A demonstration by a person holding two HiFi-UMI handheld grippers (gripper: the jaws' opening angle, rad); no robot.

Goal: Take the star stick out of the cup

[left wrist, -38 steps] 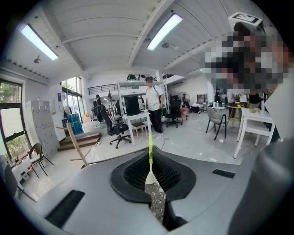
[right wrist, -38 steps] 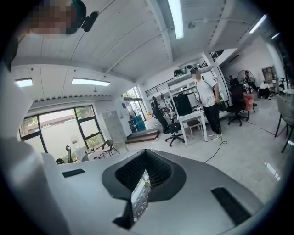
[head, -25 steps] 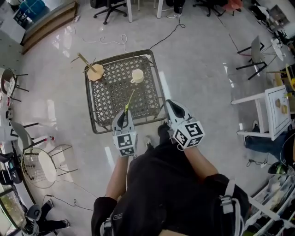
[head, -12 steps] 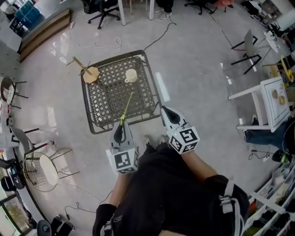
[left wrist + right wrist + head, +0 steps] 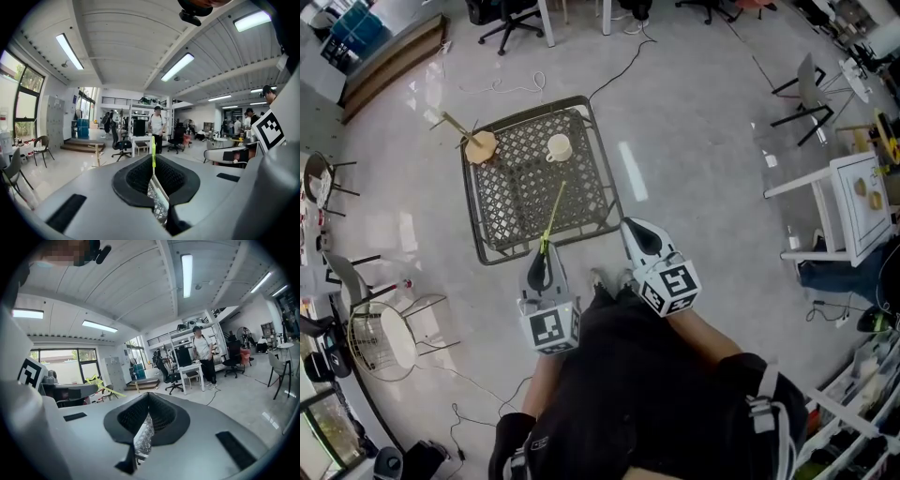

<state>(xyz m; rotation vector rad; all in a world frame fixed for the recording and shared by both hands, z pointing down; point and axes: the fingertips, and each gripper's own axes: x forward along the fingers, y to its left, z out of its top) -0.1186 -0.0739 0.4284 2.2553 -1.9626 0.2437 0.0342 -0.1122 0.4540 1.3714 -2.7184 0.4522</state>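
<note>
My left gripper (image 5: 542, 255) is shut on a thin yellow-green star stick (image 5: 555, 211), which slants up over the near edge of the dark metal mesh table (image 5: 502, 220). In the left gripper view the stick (image 5: 153, 149) rises from between the closed jaws. The right gripper view shows its star (image 5: 93, 379) close to the left gripper. The cream cup (image 5: 557, 147) stands at the table's far side, apart from the stick. My right gripper (image 5: 636, 232) hangs beside the table's near right corner, shut with nothing in it (image 5: 148, 397).
A tan holder (image 5: 480, 145) with wooden sticks sits at the table's far left corner. A wire chair (image 5: 380, 342) stands at the left, a white table (image 5: 853, 216) at the right, cables on the floor. A person (image 5: 202, 355) stands far off by desks.
Both grippers have drawn back from the table toward my body. The stick stays in the left gripper, its far end now further from the cup.
</note>
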